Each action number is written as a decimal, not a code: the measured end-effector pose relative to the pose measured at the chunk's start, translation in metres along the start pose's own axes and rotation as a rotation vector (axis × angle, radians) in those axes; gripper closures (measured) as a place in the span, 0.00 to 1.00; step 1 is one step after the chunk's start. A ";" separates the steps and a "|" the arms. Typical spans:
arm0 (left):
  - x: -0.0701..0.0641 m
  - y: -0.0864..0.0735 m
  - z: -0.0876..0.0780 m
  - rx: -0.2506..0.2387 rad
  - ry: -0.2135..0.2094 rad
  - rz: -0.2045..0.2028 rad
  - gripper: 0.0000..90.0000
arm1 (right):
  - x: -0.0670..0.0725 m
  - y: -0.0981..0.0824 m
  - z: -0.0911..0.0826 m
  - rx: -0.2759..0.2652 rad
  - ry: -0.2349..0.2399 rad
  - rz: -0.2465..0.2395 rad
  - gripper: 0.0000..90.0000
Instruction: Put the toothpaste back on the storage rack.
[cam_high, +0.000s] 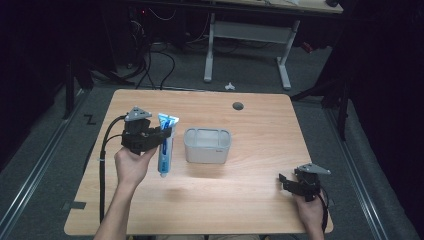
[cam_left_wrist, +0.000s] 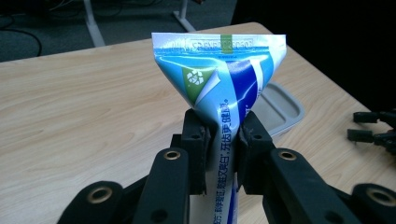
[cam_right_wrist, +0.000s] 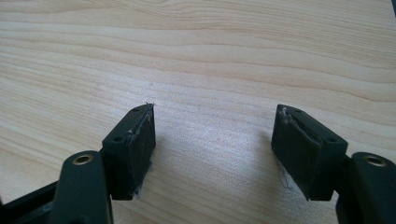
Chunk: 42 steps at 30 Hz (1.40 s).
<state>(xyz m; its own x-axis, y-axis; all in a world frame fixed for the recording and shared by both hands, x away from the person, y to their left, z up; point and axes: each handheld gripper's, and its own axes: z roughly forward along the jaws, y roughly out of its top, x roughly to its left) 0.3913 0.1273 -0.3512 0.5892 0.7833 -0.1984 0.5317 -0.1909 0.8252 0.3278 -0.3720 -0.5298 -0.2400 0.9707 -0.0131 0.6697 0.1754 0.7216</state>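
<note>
At about nine o'clock on the wooden table (cam_high: 250, 190), the left gripper (cam_high: 167, 134) is held up in a person's left hand (cam_high: 131, 165). Its jaws are clamped on a blue-and-white toothpaste tube (cam_high: 165, 145), which is gripped across the body below its flat crimped end. In the high view the tube is seen hanging upright, crimp at twelve o'clock and cap at six o'clock, and appears lifted off the tabletop. In the left gripper view the tube (cam_left_wrist: 224, 93) is pinched tightly between the two black pads, its wide crimped end fanning out above them. Just beside the tube, at its three o'clock and near the table's centre, a translucent grey container (cam_high: 207, 145) is set. At about four o'clock on the table, the right gripper (cam_high: 284, 181) is held low near the front edge. In the right gripper view its fingers (cam_right_wrist: 133, 140) are spread well apart over bare wood, with nothing between them.
</note>
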 end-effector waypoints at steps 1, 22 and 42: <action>-0.001 0.001 0.000 -0.008 -0.007 -0.005 0.85 | 0.000 0.000 0.000 0.000 0.000 0.000 0.34; -0.021 0.042 0.015 -0.054 -0.076 0.026 0.85 | 0.000 0.000 0.000 0.001 0.004 -0.002 0.34; -0.037 0.073 0.049 -0.087 -0.102 0.032 0.85 | 0.001 0.000 0.000 0.001 0.008 -0.007 0.34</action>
<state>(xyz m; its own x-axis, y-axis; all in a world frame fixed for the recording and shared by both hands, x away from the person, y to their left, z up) 0.4382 0.0553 -0.3099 0.6659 0.7126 -0.2206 0.4598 -0.1593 0.8736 0.3275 -0.3713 -0.5297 -0.2500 0.9682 -0.0124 0.6686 0.1818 0.7210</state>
